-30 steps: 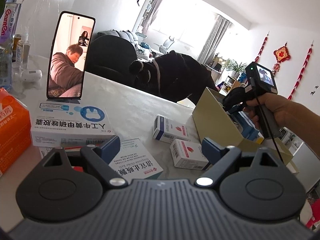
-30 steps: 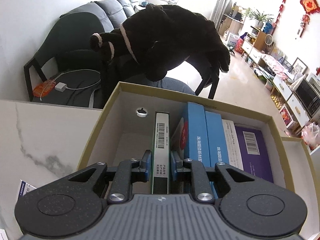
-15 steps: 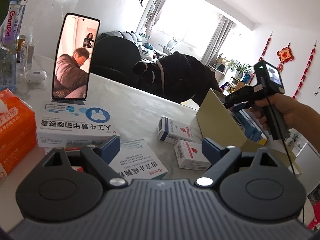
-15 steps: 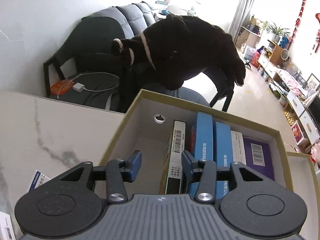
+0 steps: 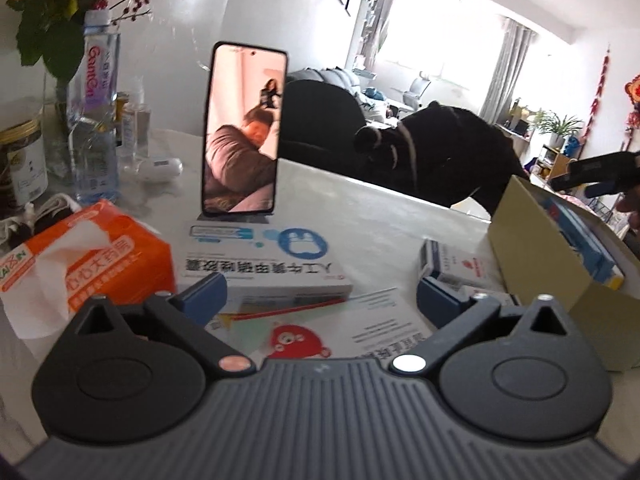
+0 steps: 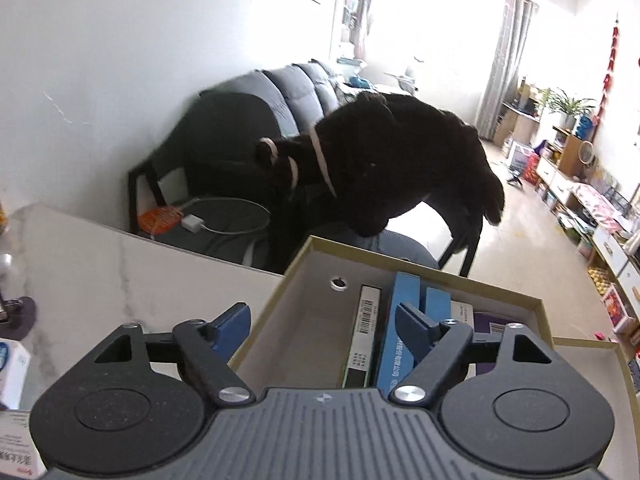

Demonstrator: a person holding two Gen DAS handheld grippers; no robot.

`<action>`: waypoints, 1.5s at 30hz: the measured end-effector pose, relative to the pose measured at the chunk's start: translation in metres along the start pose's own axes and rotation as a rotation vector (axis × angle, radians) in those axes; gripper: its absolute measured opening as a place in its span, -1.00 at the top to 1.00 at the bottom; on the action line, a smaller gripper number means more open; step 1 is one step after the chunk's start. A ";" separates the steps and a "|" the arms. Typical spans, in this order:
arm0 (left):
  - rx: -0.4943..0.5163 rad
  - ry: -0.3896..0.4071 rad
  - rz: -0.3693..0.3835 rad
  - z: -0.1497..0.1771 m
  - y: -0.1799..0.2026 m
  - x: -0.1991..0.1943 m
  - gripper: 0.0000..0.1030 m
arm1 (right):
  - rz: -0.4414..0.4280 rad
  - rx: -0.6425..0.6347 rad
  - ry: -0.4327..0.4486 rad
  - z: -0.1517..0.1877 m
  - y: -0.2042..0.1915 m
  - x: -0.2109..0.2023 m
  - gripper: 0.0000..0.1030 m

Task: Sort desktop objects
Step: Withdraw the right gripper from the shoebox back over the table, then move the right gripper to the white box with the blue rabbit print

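My left gripper (image 5: 322,300) hovers low over the table, its jaws opening wide with nothing between them. Under it lie a flat box with a red cartoon (image 5: 320,334) and a large white medicine box (image 5: 264,266). Two small white boxes (image 5: 456,262) lie further right beside the tan cardboard box (image 5: 532,248). My right gripper (image 6: 322,320) hangs above that cardboard box (image 6: 416,269), jaws opening and holding nothing. A slim green-and-white box (image 6: 364,332) stands on edge inside, next to blue boxes (image 6: 404,294) and a purple one (image 6: 496,320).
An orange tissue pack (image 5: 92,256) lies at the left. A phone (image 5: 242,132) stands upright behind the medicine box. A water bottle (image 5: 96,100), jars and a flower vase crowd the far left. A chair draped with a black coat (image 6: 384,168) stands beyond the table edge.
My right gripper has opened and let go of the slim box, then lifted and drawn back from the cardboard box. The left gripper's jaws have widened and it has tipped down and swung left.
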State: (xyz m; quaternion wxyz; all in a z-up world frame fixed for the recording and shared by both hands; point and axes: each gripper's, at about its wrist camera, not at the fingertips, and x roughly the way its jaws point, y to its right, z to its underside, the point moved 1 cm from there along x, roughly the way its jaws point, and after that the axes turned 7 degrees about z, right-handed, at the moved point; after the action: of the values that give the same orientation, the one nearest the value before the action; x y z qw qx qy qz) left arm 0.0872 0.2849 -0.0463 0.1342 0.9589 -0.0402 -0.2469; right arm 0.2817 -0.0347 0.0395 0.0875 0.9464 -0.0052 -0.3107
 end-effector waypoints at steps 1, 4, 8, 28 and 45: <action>-0.007 -0.005 -0.006 0.000 -0.003 0.000 -1.00 | -0.015 0.002 0.005 0.000 0.000 -0.004 -0.65; -0.018 -0.019 -0.031 -0.001 -0.011 0.002 -1.00 | -0.096 0.024 0.020 0.000 0.001 -0.018 -0.69; -0.029 -0.038 -0.065 -0.001 -0.020 0.007 -1.00 | -0.188 0.029 0.054 0.004 -0.004 -0.039 -0.80; -0.041 -0.064 -0.038 -0.007 -0.044 0.029 -1.00 | -0.552 -0.125 0.166 0.045 -0.091 -0.106 -0.84; 0.038 -0.091 0.049 -0.008 -0.055 0.039 -1.00 | -0.805 0.143 -0.192 0.082 -0.174 -0.008 -0.28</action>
State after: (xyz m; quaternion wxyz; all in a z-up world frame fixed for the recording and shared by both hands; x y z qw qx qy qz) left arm 0.1260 0.3341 -0.0729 0.1199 0.9477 -0.0747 -0.2861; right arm 0.2187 0.1243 -0.0502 -0.1076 0.8433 0.3356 -0.4058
